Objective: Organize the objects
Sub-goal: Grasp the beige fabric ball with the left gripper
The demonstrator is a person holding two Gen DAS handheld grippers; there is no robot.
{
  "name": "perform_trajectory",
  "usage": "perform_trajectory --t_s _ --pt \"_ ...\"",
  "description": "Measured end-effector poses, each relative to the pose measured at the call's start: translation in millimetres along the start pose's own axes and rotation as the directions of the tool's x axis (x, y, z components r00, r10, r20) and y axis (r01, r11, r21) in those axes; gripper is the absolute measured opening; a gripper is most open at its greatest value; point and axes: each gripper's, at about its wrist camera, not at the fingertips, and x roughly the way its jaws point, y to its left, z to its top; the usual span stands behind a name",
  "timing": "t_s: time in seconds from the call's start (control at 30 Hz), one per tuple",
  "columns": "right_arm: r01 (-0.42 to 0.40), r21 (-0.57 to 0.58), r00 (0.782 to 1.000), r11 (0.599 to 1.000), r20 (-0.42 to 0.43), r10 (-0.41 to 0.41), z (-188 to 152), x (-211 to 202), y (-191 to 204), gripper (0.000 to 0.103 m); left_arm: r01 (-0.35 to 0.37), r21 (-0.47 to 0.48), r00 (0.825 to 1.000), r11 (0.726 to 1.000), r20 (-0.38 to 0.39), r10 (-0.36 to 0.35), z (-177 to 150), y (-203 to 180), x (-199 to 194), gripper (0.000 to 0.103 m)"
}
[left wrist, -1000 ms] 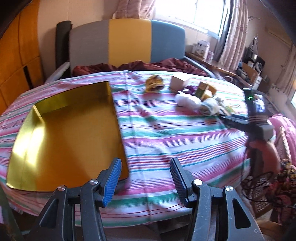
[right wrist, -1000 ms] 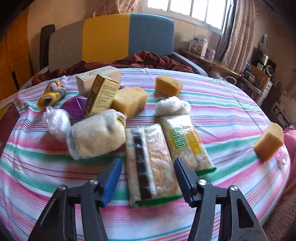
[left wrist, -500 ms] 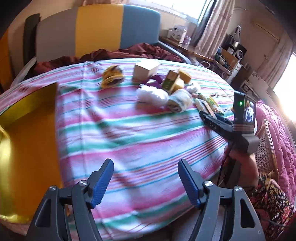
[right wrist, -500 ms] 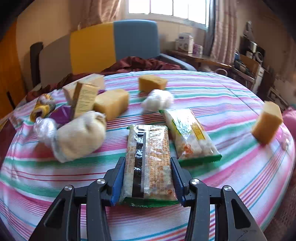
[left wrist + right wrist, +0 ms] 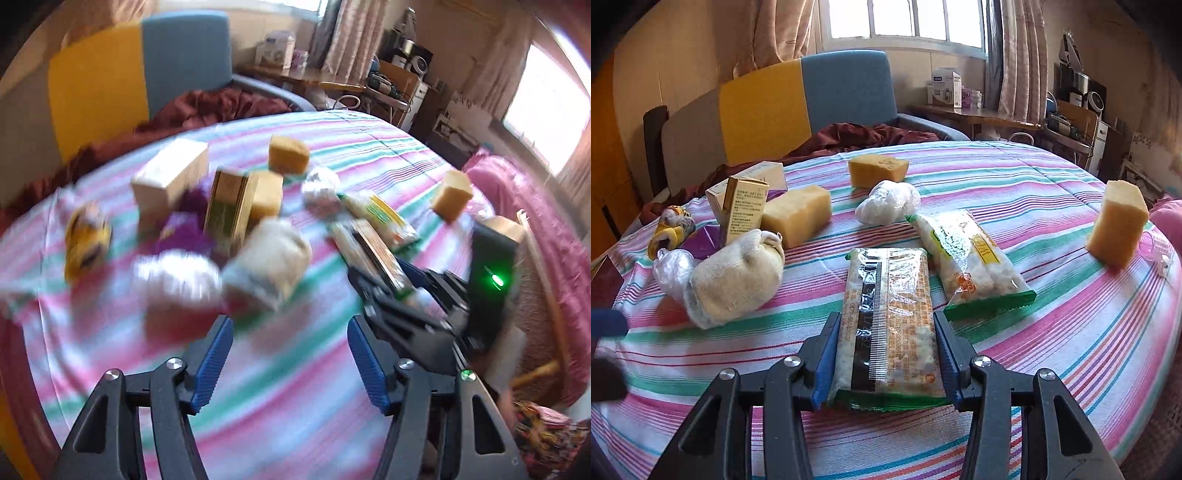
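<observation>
Crinkly clear-plastic snack packet (image 5: 890, 325), flat on the striped tabletop (image 5: 1052, 332), looked light, slippery and crushable, so my right tool (image 5: 886, 363) clenched its long edges near the bottom.

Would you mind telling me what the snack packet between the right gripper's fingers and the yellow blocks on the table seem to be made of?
The snack packet looks like thin, glossy plastic film: it glints, wrinkles, and shows pale puffed pieces through clear parts. The yellow blocks look like matte, porous sponge or foam, with pitted faces and soft edges; that is a guess from the look alone.
</observation>
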Motion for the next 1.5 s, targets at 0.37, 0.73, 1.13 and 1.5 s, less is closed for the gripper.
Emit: perform_trajectory --t_s 0.37,0.73,1.13,1.5 --pt "-0.027 0.024 1.000 0.999 0.013 0.027 -2 -1 -5 0.050 -0.093 0.156 0.996 0.983 0.019 0.091 23 4 53 0.060" --pt "-0.028 0.027 0.999 0.999 0.020 0.028 -3 0 -5 0.050 -0.066 0.060 0.991 0.996 0.121 0.059 -2 15 44 0.054" --pt "-0.001 0.007 1.000 1.000 0.025 0.001 -4 -1 -2 0.049 -0.005 -0.093 0.975 0.996 0.221 0.025 -54 28 7 0.046" --pt "0.036 -0.029 0.999 0.999 0.027 -0.035 -4 -1 3 0.048 0.008 -0.125 0.968 0.992 0.250 0.024 -91 32 -28 0.042"
